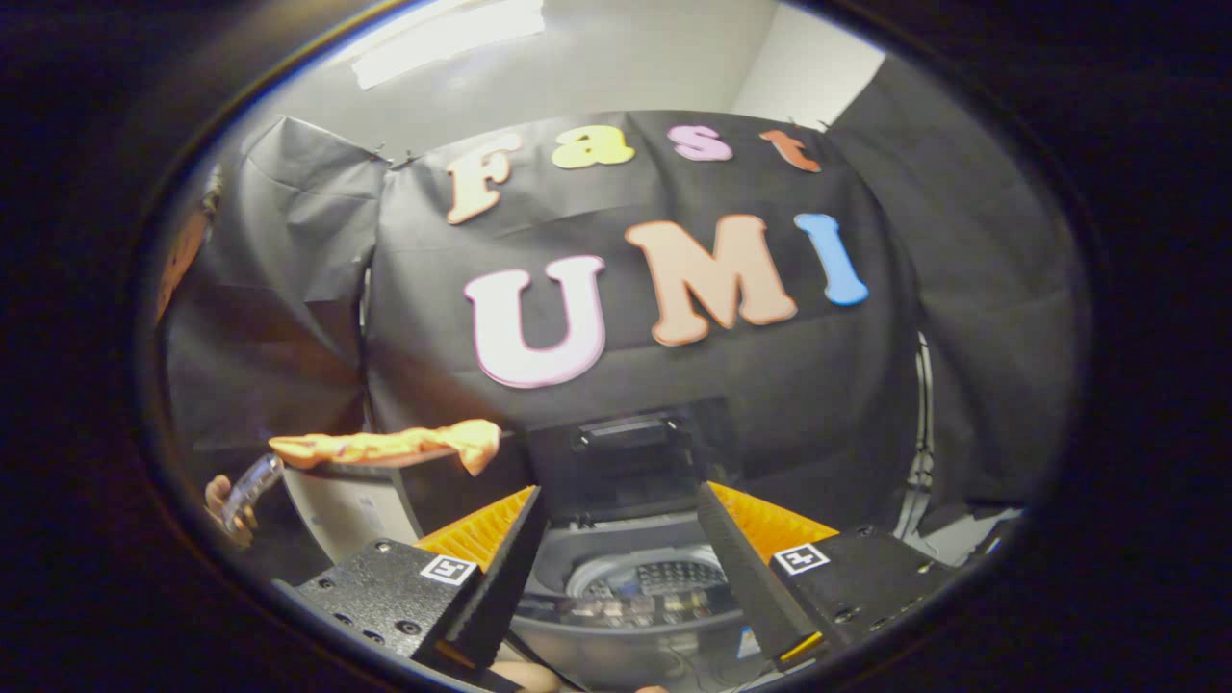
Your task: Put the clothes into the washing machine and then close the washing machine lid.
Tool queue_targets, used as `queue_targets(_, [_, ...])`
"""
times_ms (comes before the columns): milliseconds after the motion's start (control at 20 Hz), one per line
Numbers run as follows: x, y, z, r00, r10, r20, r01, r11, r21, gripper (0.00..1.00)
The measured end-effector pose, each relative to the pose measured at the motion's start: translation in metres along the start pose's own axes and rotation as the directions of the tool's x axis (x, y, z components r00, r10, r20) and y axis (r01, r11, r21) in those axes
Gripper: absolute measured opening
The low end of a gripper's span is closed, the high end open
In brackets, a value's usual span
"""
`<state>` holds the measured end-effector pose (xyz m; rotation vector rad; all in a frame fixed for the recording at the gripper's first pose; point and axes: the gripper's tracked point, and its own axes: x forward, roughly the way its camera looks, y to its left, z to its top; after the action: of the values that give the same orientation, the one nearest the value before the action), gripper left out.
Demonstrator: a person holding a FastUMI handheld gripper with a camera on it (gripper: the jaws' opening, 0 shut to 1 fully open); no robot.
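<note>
The tool (621, 500) is gaping wide over the open washer (635, 577); an orange cloth (395, 446) is lying left of it.

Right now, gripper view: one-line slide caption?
Open gripper empty above the open washing machine; orange cloth lies off to the side.

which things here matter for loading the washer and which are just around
For the job:
- orange cloth, draped left of and beyond the fingers
- washing machine, drum showing between the fingers
- its raised lid
- gripper, fingers apart, holding nothing

Just around:
- a person's hand with a clear object, far left
- black cloth wall
</note>
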<state>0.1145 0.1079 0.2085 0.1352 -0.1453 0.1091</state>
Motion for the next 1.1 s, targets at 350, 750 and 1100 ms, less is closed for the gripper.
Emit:
queue_targets(350, [0.108,0.153,0.068,0.970,0.241,-0.039,-0.244,0.967,-0.072,0.97])
queue_targets(750, [0.188,0.292,0.071,0.902,0.419,-0.104,-0.421,0.907,0.007,0.97])
queue_targets(1100, [0.224,0.349,-0.004,0.860,0.389,-0.330,-0.386,0.919,0.077,0.97])
